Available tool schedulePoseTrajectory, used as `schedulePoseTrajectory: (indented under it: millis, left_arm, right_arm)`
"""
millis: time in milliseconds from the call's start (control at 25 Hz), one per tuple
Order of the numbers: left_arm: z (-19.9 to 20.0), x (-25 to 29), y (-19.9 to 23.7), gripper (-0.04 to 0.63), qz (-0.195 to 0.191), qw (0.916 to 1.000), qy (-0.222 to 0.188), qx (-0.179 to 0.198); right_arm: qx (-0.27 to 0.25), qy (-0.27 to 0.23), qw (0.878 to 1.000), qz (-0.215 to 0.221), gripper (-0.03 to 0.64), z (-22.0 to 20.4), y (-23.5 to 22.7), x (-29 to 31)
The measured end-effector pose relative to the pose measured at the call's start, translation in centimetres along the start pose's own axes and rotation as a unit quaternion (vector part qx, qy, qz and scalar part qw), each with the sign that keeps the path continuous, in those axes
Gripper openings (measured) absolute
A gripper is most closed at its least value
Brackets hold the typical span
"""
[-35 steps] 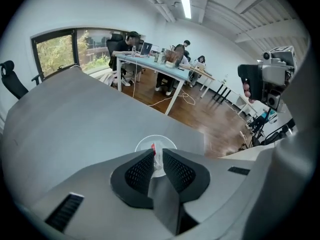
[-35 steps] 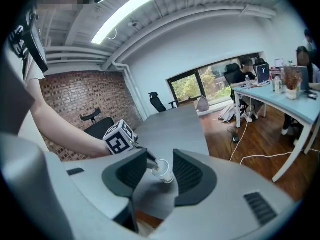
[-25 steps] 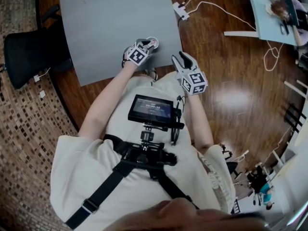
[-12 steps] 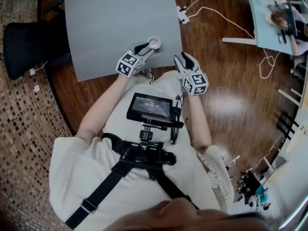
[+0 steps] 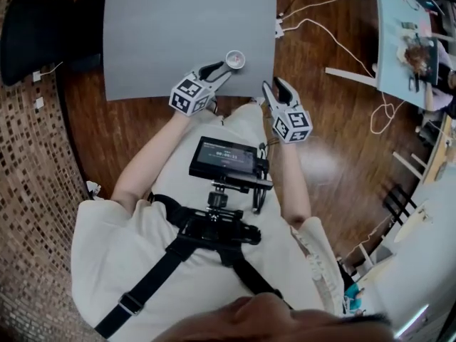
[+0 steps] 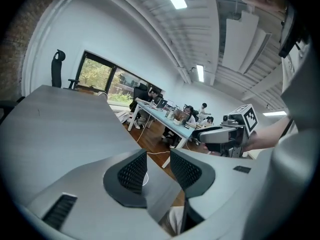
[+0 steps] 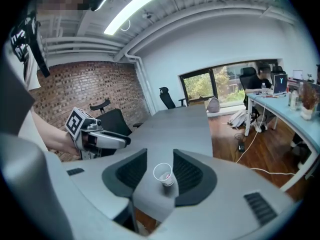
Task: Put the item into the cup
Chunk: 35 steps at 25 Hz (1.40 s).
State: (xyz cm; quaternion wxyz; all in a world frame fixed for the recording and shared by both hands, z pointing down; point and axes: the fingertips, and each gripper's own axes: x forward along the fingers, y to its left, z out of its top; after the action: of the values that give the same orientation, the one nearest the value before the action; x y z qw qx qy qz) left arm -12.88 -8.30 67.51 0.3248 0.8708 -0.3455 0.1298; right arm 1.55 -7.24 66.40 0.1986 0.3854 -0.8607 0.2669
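Left gripper point(image 5: 219, 70) has just been opening, empty — right gripper point(image 5: 276, 85) parted too.

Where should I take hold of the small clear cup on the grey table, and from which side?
Take the cup by its side wall, just below the rim, jaws level, coming from the near edge of the table. It stands upright, mouth up, close to that edge, so a side grip probably suits best.

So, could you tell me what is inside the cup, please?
A small pinkish item shows inside the cup; what it is, and anything under it, cannot be made out.
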Motion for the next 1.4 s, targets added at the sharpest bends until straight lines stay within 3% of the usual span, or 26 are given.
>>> schedulePoseTrajectory:
  millis: [360, 560, 920, 1160, 1400]
  left_arm:
    - [-1.8, -3.4, 1.9, 0.148, 0.056, 0.9974, -0.018, -0.042]
    - [-2.9, -6.0, 2.8, 0.147, 0.093, 0.9936, -0.032, -0.055]
    - [-1.0, -3.5, -1.8, 0.147, 0.159, 0.9845, -0.040, -0.063]
    - [-0.4, -3.3, -3.7, 0.147, 0.205, 0.9737, -0.068, -0.074]
    - [-1.0, -4.2, -6.4, 0.147, 0.258, 0.9544, -0.109, -0.103]
  right_arm:
    - [-0.029, 0.007, 0.999, 0.044, 0.173, 1.7, 1.2, 2.0]
    - [-0.047, -0.014, 0.996, 0.071, 0.173, 3.3, 2.7, 2.8]
    - [-0.072, -0.041, 0.989, 0.123, 0.173, 7.1, -1.6, -1.0]
    - [-0.076, -0.044, 0.986, 0.145, 0.173, 6.8, -4.2, -2.8]
    - [-0.094, -0.041, 0.977, 0.185, 0.173, 6.5, -5.4, -4.9]
